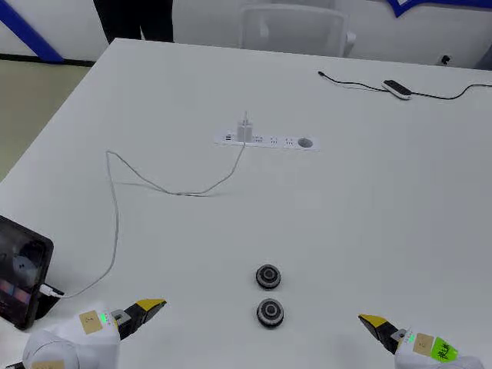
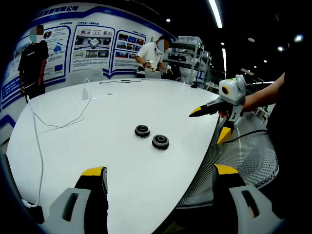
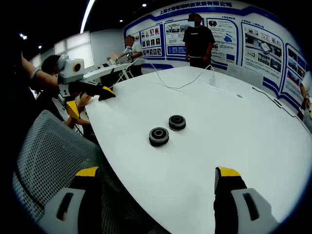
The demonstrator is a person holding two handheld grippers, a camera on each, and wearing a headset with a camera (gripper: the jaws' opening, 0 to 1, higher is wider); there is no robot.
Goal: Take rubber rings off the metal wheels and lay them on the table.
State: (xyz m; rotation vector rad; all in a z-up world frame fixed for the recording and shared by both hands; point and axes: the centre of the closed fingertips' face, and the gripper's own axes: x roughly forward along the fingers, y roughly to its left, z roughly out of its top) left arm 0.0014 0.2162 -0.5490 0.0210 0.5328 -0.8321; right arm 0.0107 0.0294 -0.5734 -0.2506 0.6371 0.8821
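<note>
While both grippers are held off the near table edge, I record the head view first: left gripper (image 1: 146, 309) at 7 o'clock and right gripper (image 1: 374, 323) at 5 o'clock. Both are cropped by the frame, so their jaw gaps are unreadable here. On the white table (image 1: 346, 215), the near wheel (image 1: 270, 311) and far wheel (image 1: 268, 276) sit at 6 o'clock, close but apart. A dark tablet (image 1: 19, 273) is cut off at 8 o'clock.

Left gripper view: my own jaws are spread wide with nothing between them. Both wheels lie near centre, and the right gripper (image 2: 209, 125) is at 2 o'clock.

Right gripper view: jaws likewise released. The rubber rings (image 3: 159, 143) look seated, though the seams are too small to confirm.
</note>
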